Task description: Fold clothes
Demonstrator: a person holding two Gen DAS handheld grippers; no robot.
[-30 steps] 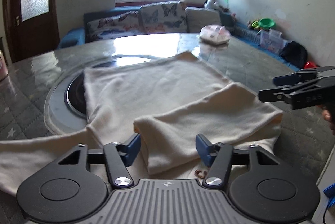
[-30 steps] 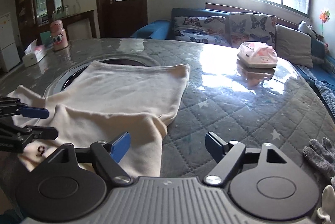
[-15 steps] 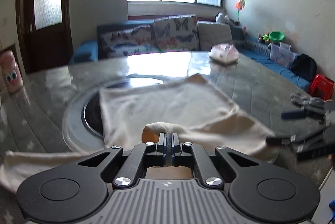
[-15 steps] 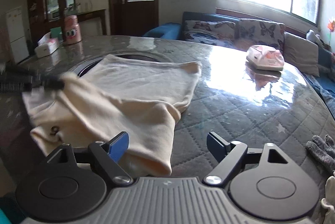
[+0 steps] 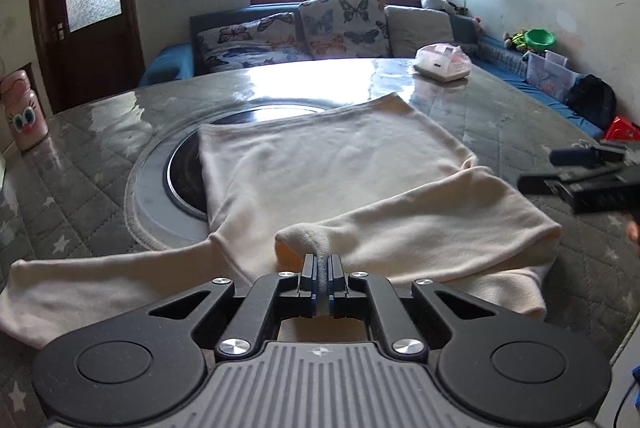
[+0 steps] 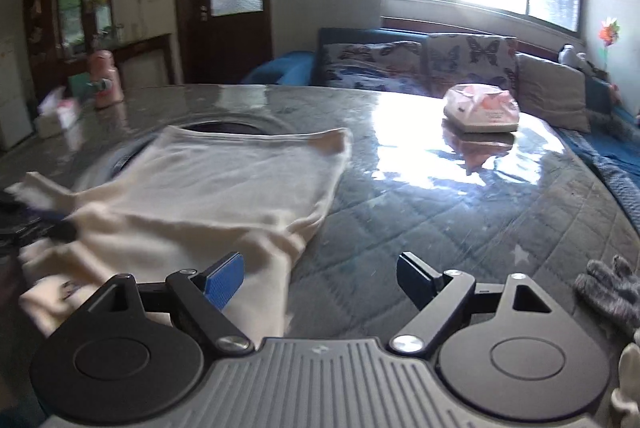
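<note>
While the cream garment (image 5: pixel 320 179) lies spread over the grey quilted table (image 5: pixel 500 115), the left wrist view shows the left gripper (image 5: pixel 322 264) with its fingers pressed together on a small raised fold of the cloth near the front edge. One sleeve trails off to the left across the table, and a folded-over part lies to the right. The far part of the garment covers some of a round dark inset (image 5: pixel 180 167) in the tabletop. At the right edge, the right gripper (image 5: pixel 580 175) hangs beside the garment. A pink bottle (image 5: pixel 22 111) stands at the far left and a tissue pack (image 5: pixel 442 61) sits farther back.

In the right wrist view, which is somewhat blurred, the right gripper (image 6: pixel 320 276) has its fingers wide apart above the garment's (image 6: pixel 224 187) right edge, with nothing clamped. The left finger (image 6: pixel 224 276) is over the cloth, the right one over bare table (image 6: pixel 460 211). A grey glove (image 6: pixel 612 288) lies at the right.
</note>
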